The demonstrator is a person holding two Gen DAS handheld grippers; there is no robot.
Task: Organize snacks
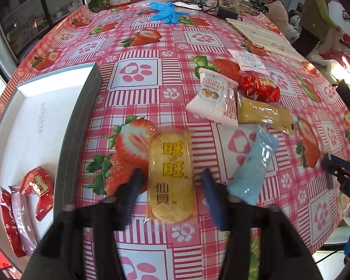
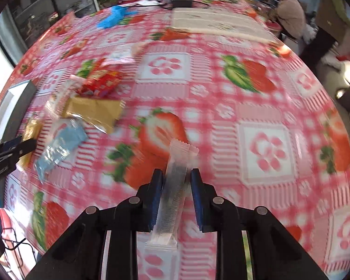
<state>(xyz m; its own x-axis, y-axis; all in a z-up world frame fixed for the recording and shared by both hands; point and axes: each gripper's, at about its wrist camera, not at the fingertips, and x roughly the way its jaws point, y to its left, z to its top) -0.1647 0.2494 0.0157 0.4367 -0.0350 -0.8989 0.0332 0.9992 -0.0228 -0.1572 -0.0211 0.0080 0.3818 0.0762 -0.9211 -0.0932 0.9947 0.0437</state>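
1. Sorting loose snacks off the strawberry tablecloth [image 1: 137, 53] into the grey box [image 1: 81, 121] at the left, where a few red and pink packets [image 1: 38, 186] already lie.
2. Left gripper [image 1: 172, 182] hangs over the yellow rice-cracker packet [image 1: 171, 175], fingers [image 1: 133, 186] standing wide on either side of it and apart from the wrapper, so nothing is held yet.
3. Right gripper [image 2: 176, 179] has its pads drawn narrow on a slim clear stick packet [image 2: 175, 182]; the view is smeared, but the packet looks pinched and lifted off the cloth.
4. More stock waits just beyond: a light blue packet [image 1: 254, 168], a tan bar [image 1: 263, 113], a white and pink pouch [image 1: 213, 100] and a crinkled red sweet [image 1: 260, 88], all bunched close together.
5. Next call, by my reading: the left needs to drop and squeeze across the cracker's short width, gently, since it looks brittle.
6. The right then needs a carry across to the box.
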